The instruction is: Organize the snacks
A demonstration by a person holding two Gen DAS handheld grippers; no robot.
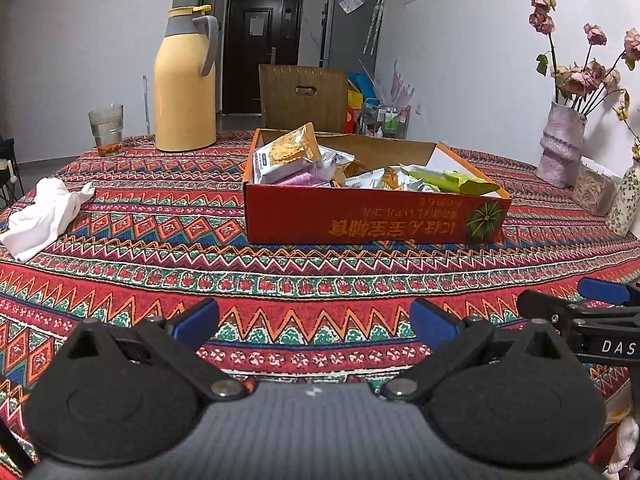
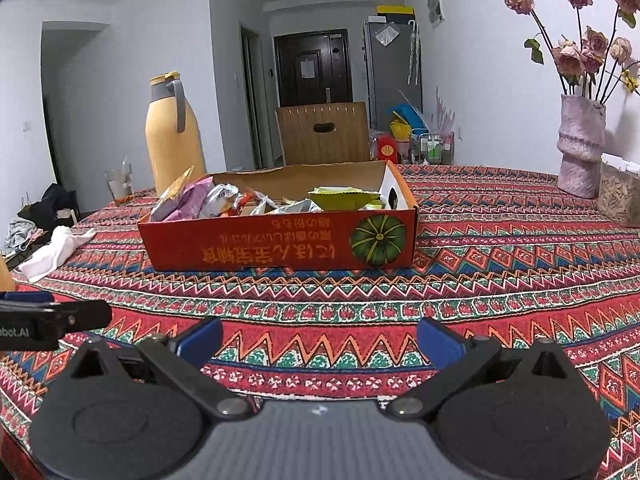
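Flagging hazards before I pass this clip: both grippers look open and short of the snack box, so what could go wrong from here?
1. The snack packets are heaped loosely in the red box; one leans above the rim and could spill out when grabbed.
2. The left gripper and right gripper sit close side by side and might collide while reaching.
3. The box rests on a patterned tablecloth; pushing it could drag the cloth toward the glass.
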